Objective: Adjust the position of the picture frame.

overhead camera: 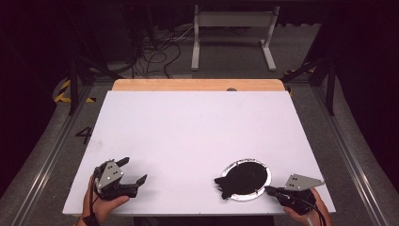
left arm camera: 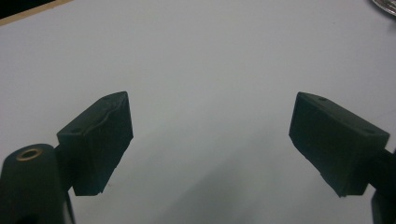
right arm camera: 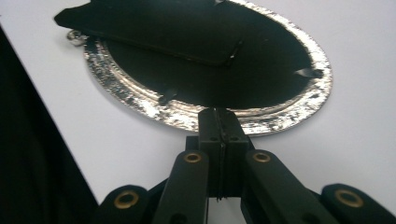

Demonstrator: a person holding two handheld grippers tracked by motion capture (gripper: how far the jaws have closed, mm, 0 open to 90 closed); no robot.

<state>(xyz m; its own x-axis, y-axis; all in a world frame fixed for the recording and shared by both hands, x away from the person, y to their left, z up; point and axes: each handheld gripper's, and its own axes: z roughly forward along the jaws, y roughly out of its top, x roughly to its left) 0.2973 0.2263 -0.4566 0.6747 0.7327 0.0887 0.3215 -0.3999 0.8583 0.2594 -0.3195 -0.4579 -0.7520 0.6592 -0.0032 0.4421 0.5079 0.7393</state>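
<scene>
A round silvery plate (overhead camera: pixel 268 175) lies near the table's front right, its rim (right arm camera: pixel 280 119) worn and flaky. Its middle is dark, and a flat black piece (overhead camera: pixel 235 181) lies across it, overhanging the left rim (right arm camera: pixel 154 28). My right gripper (overhead camera: pixel 269 189) is shut, with the tips of its jaws (right arm camera: pixel 218 114) right at the plate's near rim; I cannot tell whether they pinch the rim. My left gripper (overhead camera: pixel 133 170) rests at the front left with its jaws wide apart (left arm camera: pixel 210 126) over bare white tabletop, nothing between them.
The white tabletop (overhead camera: pixel 188 127) has a wooden strip (overhead camera: pixel 197 84) along its far edge. Behind it stand a white frame (overhead camera: pixel 233 21) and loose cables (overhead camera: pixel 155 52) on the floor. The plate's edge (left arm camera: pixel 387 5) shows at the far right in the left gripper view.
</scene>
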